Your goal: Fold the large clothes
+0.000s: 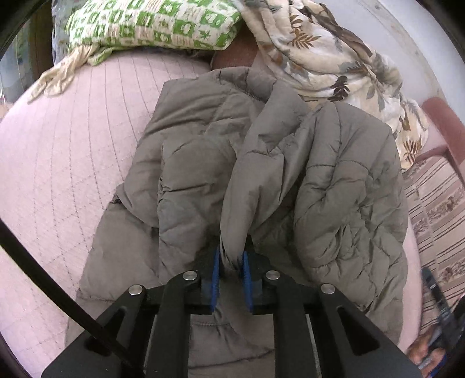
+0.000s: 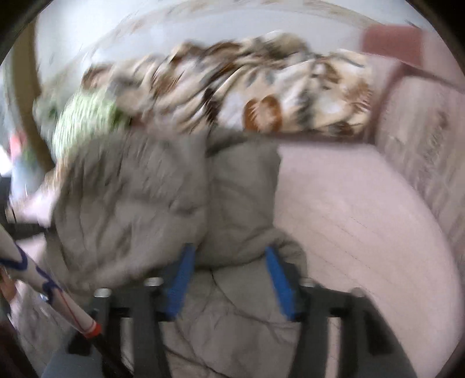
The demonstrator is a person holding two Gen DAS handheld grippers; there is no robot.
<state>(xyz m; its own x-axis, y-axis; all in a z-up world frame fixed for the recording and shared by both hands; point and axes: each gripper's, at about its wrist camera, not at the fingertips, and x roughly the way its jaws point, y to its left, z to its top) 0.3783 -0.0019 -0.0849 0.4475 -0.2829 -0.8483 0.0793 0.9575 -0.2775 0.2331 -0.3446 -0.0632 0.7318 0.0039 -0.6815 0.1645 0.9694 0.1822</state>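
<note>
Presently listed: one grey quilted jacket (image 1: 290, 162), lying crumpled and partly folded over itself on a pink quilted bedcover (image 1: 72, 151), its lower hem cut off behind the left gripper (image 1: 231, 266), whose blue pads (image 1: 215, 270) are pressed together on a narrow ridge of the jacket's fabric. Right gripper (image 2: 229, 279) — spread, blue fingers (image 2: 180, 279) standing either side of a fold of the same jacket, though heavy blur leaves it unclear whether they touch it. Behind — a green-patterned pillow (image 1: 151, 23) and a leaf-print blanket (image 1: 334, 58), both running out of view.
</note>
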